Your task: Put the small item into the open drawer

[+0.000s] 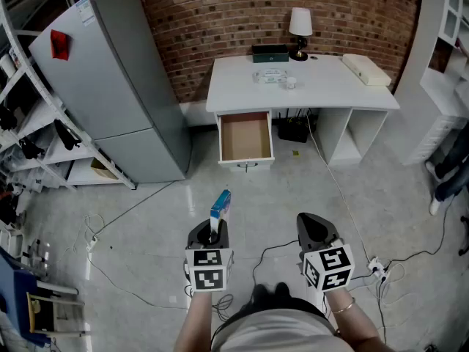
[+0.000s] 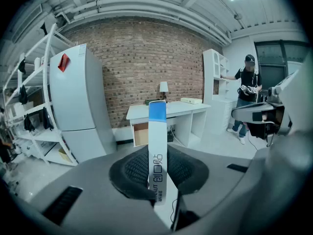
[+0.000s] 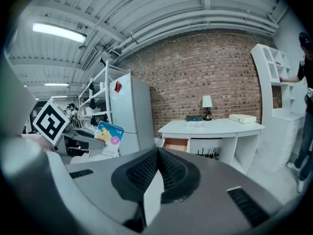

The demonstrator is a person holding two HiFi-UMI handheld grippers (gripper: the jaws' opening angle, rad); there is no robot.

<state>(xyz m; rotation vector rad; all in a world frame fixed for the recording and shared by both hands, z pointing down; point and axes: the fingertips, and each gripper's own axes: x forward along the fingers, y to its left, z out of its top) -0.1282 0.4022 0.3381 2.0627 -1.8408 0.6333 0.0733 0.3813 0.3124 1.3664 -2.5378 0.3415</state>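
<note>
A small flat box, white with a blue top (image 1: 220, 207), stands upright between the pads of my left gripper (image 1: 212, 233), which is shut on it low in the head view. In the left gripper view the box (image 2: 157, 151) rises from the jaws edge-on. My right gripper (image 1: 316, 229) hangs beside it, its jaws shut with nothing between them (image 3: 157, 163). The open drawer (image 1: 245, 139), wood-lined and bare inside, sticks out of the white desk (image 1: 322, 86) far ahead across the floor. It also shows as the drawer (image 2: 141, 133) and the drawer (image 3: 175, 143) in the two gripper views.
A grey fridge (image 1: 110, 86) stands left of the desk, with white shelving (image 1: 29, 123) further left and a white cabinet (image 1: 447, 86) at right. A lamp (image 1: 300, 28) and small items sit on the desk. Cables (image 1: 344, 196) trail over the floor. A person (image 2: 247, 94) stands by the cabinet.
</note>
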